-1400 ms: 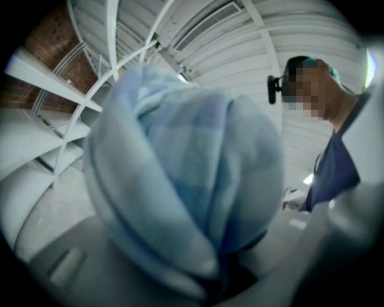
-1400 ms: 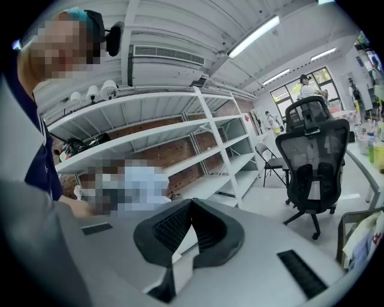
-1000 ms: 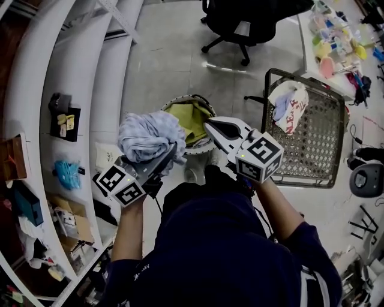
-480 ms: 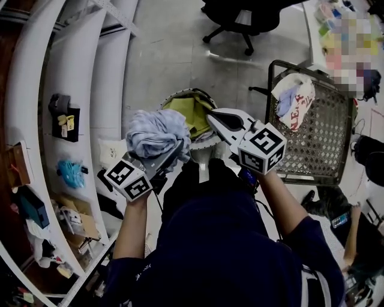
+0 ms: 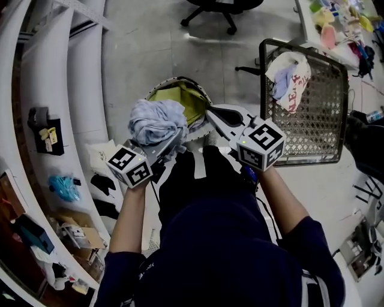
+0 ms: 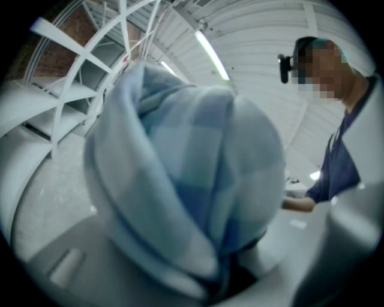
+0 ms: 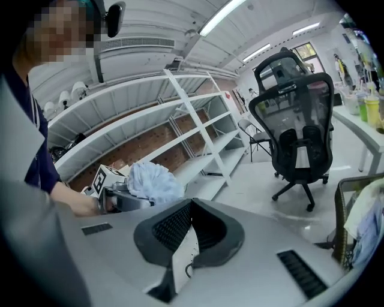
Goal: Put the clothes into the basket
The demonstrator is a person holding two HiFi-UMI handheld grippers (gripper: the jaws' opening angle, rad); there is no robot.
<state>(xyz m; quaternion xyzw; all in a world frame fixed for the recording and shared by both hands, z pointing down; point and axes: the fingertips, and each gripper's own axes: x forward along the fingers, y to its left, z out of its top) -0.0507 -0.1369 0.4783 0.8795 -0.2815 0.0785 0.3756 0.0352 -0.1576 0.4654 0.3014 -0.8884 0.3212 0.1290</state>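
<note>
My left gripper [image 5: 170, 143] is shut on a bunched light blue cloth [image 5: 156, 120], held just above the near left rim of the round basket [image 5: 174, 83]. The same light blue cloth [image 6: 186, 180] fills the left gripper view and hides the jaws' tips. A yellow-green garment [image 5: 180, 102] lies inside the basket. My right gripper [image 5: 211, 114] hovers over the basket's right rim, its jaws shut with nothing between them. In the right gripper view the right gripper [image 7: 191, 204] shows its black pads meeting at the tip, and the blue cloth [image 7: 153, 180] sits to the left.
A woven chair [image 5: 315, 114] stands at the right with white and blue clothes [image 5: 288, 75] draped on it. White shelves [image 5: 72, 90] curve along the left. An office chair base [image 5: 210, 9] is at the top and a cluttered table [image 5: 342, 18] at the top right.
Both grippers have sunk toward the basket, the left one still carrying the blue cloth. The basket now lies closer under the two grippers.
</note>
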